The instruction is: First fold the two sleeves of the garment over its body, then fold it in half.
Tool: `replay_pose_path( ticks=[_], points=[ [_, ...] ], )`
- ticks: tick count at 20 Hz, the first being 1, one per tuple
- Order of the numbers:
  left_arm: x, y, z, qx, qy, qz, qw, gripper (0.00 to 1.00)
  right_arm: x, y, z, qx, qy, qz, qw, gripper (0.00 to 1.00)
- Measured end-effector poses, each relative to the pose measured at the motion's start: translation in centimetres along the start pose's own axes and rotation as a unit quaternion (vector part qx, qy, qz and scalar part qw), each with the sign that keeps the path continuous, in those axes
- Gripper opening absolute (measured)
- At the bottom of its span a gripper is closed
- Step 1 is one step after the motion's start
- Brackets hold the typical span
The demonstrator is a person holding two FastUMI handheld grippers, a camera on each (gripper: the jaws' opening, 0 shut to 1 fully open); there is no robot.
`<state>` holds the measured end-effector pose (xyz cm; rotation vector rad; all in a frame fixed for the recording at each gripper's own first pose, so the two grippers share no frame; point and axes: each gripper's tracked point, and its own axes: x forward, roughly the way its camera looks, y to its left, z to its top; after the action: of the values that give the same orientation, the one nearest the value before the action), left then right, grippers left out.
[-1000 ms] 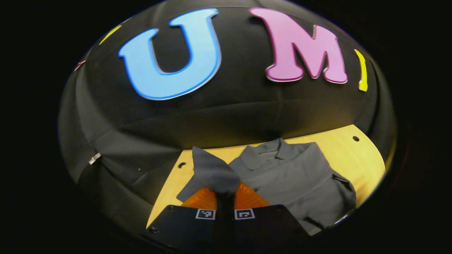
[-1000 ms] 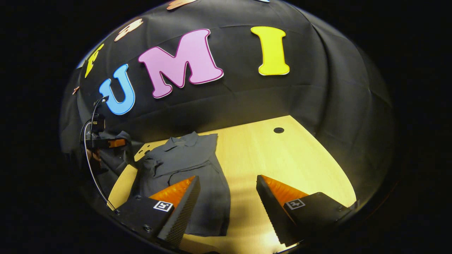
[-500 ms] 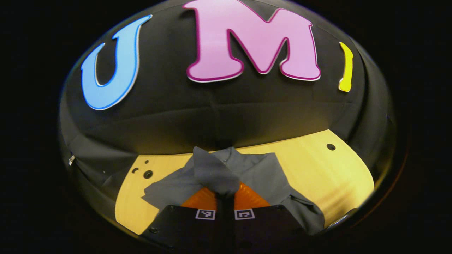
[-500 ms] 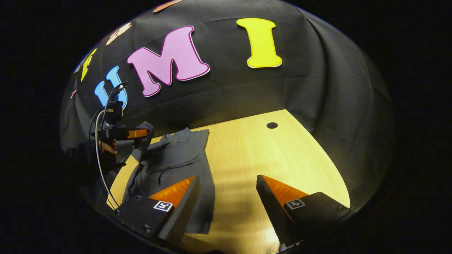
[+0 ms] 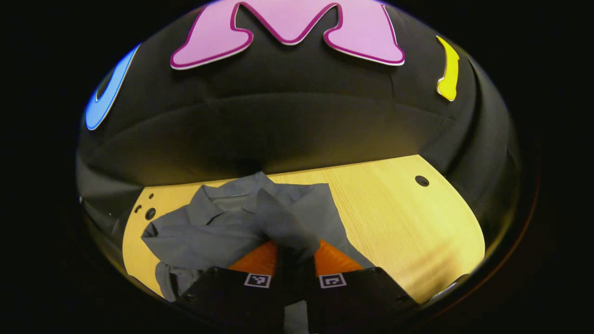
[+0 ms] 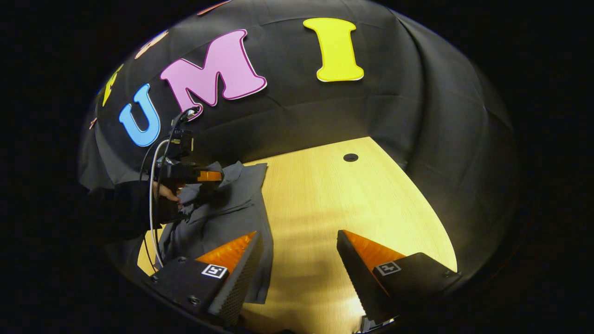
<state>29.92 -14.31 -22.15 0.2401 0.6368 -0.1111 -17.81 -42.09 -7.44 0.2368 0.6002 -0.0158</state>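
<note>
- Left tongs (image 5: 295, 253) are clenched on a grey sleeve (image 5: 278, 222), the cloth bunched up between both fingers and held up over the shirt's body.
- The shirt (image 5: 209, 232) lies on the wooden counter (image 5: 408, 218), collar toward the back wall, spread over the left part of the board in the left gripper view.
- From the right gripper view, the left tongs (image 6: 218, 176) hover above the shirt (image 6: 232, 204) near its collar, gripped by a hand (image 6: 164, 192) in a dark sleeve, a cable looping down from the tool.
- Right tongs (image 6: 299, 264) are released, fingers spread wide with bare counter (image 6: 334, 199) between them.
- One right finger overlaps the shirt's lower edge in that view; whether it touches the cloth, I can't tell.
- A round hole (image 6: 350, 157) sits in the counter near the far corner.
</note>
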Motion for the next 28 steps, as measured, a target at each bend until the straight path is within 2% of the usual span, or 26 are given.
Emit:
replay_pose_path(
  ticks=[1,2,4,6,7,9,10,11,14,15,16,18,25,28],
  points=[
    [0.0,0.3,-0.5,-0.015,0.006,0.001,1.0,0.36,0.1,0.1,-0.3,-0.005,0.005,0.0,1.0,0.99],
    [-0.2,0.3,-0.9,-0.034,0.01,-0.005,0.999,0.4,0.1,0.5,-0.8,-0.007,0.013,0.0,1.0,0.99],
    [-1.1,0.2,-0.8,-0.073,0.0,-0.027,0.997,0.65,0.0,1.7,-1.2,-0.007,0.021,0.003,1.0,0.99],
    [-3.0,1.5,-0.7,-0.087,-0.011,-0.038,0.995,0.91,-0.1,3.1,-1.5,-0.007,0.022,0.005,1.0,0.99],
    [-4.3,2.7,-0.7,-0.082,-0.018,-0.032,0.996,1.0,-0.1,4.0,-1.6,-0.006,0.023,0.008,1.0,0.99],
    [-6.9,5.2,-0.9,-0.062,-0.034,-0.022,0.997,0.98,0.0,5.6,-2.7,-0.004,0.039,0.016,0.999,0.99],
    [-8.3,6.2,-1.1,-0.055,-0.043,-0.023,0.997,0.93,-0.1,6.3,-3.4,-0.007,0.048,0.017,0.999,0.99],
    [-10.0,7.2,-1.5,-0.049,-0.051,-0.025,0.997,0.96,-0.1,7.0,-3.9,-0.012,0.055,0.017,0.998,0.99],
    [-14.7,10.8,-4.0,-0.036,-0.064,-0.025,0.997,0.96,0.3,8.7,-5.8,-0.024,0.074,0.012,0.997,0.99],
    [-16.2,12.0,-5.3,-0.027,-0.067,-0.022,0.997,0.92,0.5,9.1,-6.6,-0.026,0.086,0.006,0.996,0.99],
    [-17.5,13.2,-6.7,-0.015,-0.068,-0.018,0.997,0.96,0.7,9.6,-7.7,-0.027,0.099,0.005,0.995,0.99],
    [-19.8,15.3,-9.9,-0.001,-0.063,-0.009,0.998,0.96,1.1,10.6,-9.5,-0.032,0.121,0.001,0.992,0.99],
    [-24.3,21.9,-21.2,-0.046,-0.012,0.035,0.998,0.96,2.8,12.0,-14.7,-0.035,0.172,-0.01,0.984,0.99],
    [-25.3,23.4,-25.3,-0.062,0.014,0.052,0.997,0.96,3.7,10.7,-16.5,-0.048,0.186,-0.045,0.98,0.99]
  ],
)
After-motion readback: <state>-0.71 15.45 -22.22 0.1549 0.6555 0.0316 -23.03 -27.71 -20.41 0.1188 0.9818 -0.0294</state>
